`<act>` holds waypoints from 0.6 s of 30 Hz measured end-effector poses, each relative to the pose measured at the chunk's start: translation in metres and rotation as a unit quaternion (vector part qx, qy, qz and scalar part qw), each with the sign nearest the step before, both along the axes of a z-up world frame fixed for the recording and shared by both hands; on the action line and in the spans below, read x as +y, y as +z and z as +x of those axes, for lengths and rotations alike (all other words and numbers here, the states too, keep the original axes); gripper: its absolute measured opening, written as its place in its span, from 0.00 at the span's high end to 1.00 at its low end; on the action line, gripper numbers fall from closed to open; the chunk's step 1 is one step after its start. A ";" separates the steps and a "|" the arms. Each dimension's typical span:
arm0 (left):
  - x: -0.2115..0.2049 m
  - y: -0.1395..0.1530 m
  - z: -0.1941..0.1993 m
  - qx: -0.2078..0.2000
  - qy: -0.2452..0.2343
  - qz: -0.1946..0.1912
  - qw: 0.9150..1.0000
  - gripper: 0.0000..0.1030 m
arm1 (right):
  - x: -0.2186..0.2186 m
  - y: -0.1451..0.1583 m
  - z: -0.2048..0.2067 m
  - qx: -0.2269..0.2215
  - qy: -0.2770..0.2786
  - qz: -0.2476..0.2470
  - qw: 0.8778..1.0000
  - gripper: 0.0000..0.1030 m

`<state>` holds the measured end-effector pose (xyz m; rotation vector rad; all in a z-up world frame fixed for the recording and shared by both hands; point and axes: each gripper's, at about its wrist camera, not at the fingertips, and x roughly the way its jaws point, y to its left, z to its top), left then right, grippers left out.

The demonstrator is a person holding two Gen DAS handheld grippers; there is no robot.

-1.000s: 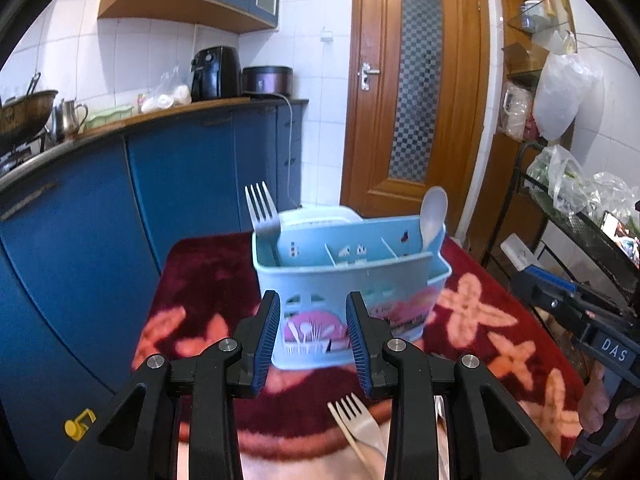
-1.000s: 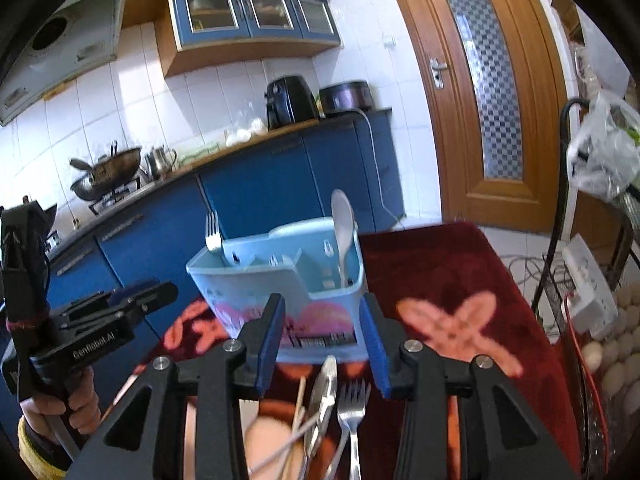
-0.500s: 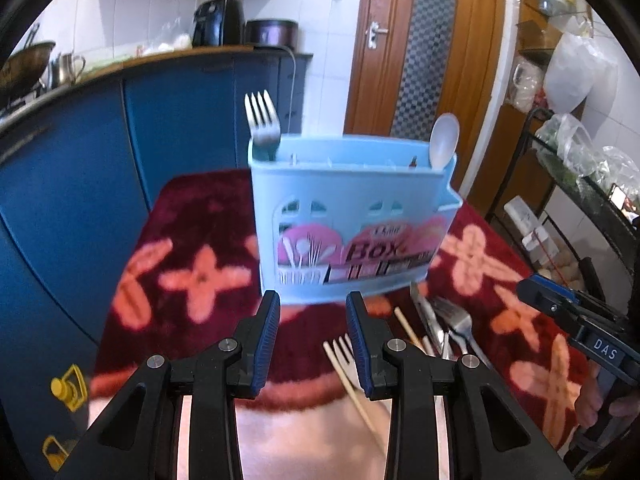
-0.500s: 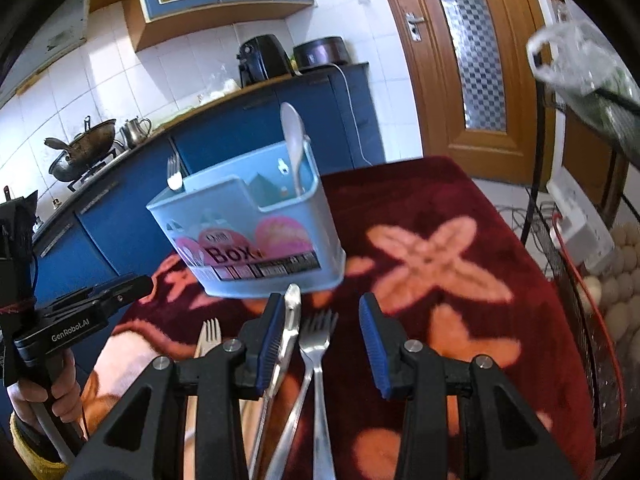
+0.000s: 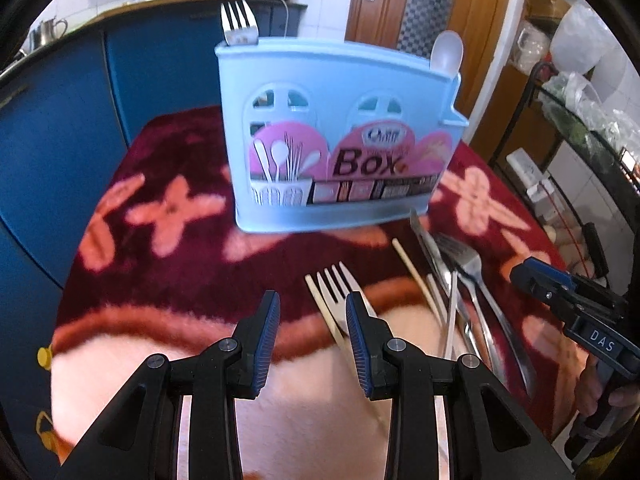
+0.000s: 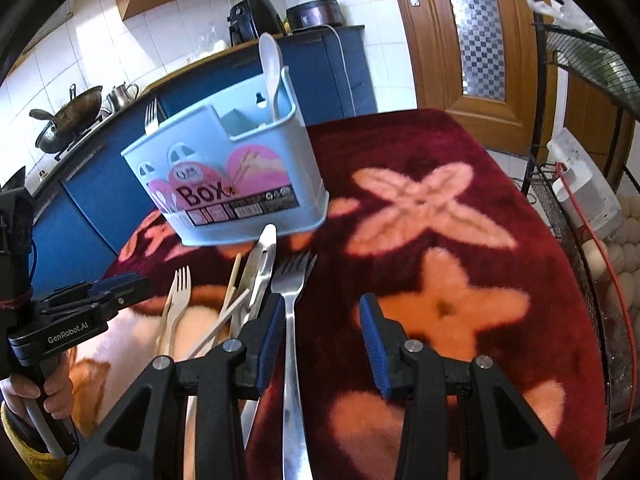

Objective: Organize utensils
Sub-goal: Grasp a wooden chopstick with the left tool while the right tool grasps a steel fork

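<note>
A: Left to right, what was where?

B: Left hand-held gripper (image 5: 308,314) was part open, nothing between the jaws, pitched down over the near edge of the surface (image 5: 168,276). Pale fork (image 5: 340,284) lay just right of its line, chopstick (image 5: 324,312) beside it.

A: Organizer?

B: Blue utensil box (image 5: 340,140) stood upright at the far middle. Steel fork (image 5: 239,24) sat in its left compartment, white spoon (image 5: 447,52) in the right. Looked sorted by type, so I'd guess loose forks belonged left.

A: Loose pile?

B: Near right of the box: tongs (image 6: 262,264), steel table fork (image 6: 292,280), more chopsticks (image 6: 234,308), all laid roughly parallel, handles toward the person. Probably staged that way for easy picks.

A: Right side?

B: Right hand-held gripper (image 6: 320,330) was part open too, empty. The table fork's handle ran under its left jaw, no contact I could confirm. Likely the next pick.
</note>
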<state>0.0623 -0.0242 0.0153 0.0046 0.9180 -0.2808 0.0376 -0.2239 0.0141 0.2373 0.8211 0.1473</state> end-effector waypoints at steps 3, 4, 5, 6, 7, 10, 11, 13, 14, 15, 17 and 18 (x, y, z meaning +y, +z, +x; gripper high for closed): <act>-0.002 -0.007 0.000 0.012 -0.002 0.003 1.000 0.66 | 0.002 -0.004 0.000 0.006 0.005 0.002 1.000 0.59; -0.002 -0.010 0.001 0.015 -0.002 0.004 1.000 0.66 | 0.003 -0.004 0.000 0.007 0.006 0.002 1.000 0.60; -0.003 -0.013 0.001 0.020 -0.002 0.006 1.000 0.66 | 0.003 -0.005 0.000 0.008 0.007 0.002 1.000 0.59; -0.003 -0.015 0.002 0.024 -0.002 0.008 1.000 0.66 | 0.003 -0.006 0.000 0.009 0.007 0.002 1.000 0.59; -0.004 -0.017 0.002 0.028 -0.001 0.009 1.000 0.66 | 0.003 -0.007 0.000 0.010 0.007 0.003 1.000 0.59; -0.004 -0.021 0.003 0.033 0.000 0.010 0.999 0.66 | 0.003 -0.009 0.000 0.012 0.007 0.004 1.000 0.59; -0.004 -0.021 0.003 0.032 0.000 0.012 0.999 0.66 | 0.003 -0.009 0.000 0.013 0.007 0.004 1.000 0.59; -0.005 -0.021 0.003 0.032 -0.001 0.016 0.999 0.66 | 0.003 -0.010 0.001 0.015 0.007 0.006 1.000 0.60; -0.006 -0.021 0.002 0.033 -0.002 0.019 0.999 0.66 | 0.002 -0.011 0.001 0.016 0.008 0.006 1.000 0.59; -0.007 -0.021 0.002 0.034 -0.002 0.021 0.999 0.66 | 0.002 -0.011 0.002 0.017 0.008 0.007 1.000 0.59; -0.007 -0.021 0.000 0.040 -0.005 0.022 0.999 0.66 | 0.003 -0.012 0.002 0.017 0.009 0.008 1.000 0.59; -0.008 -0.021 -0.001 0.046 -0.010 0.021 0.999 0.66 | 0.003 -0.012 0.002 0.017 0.009 0.008 1.000 0.59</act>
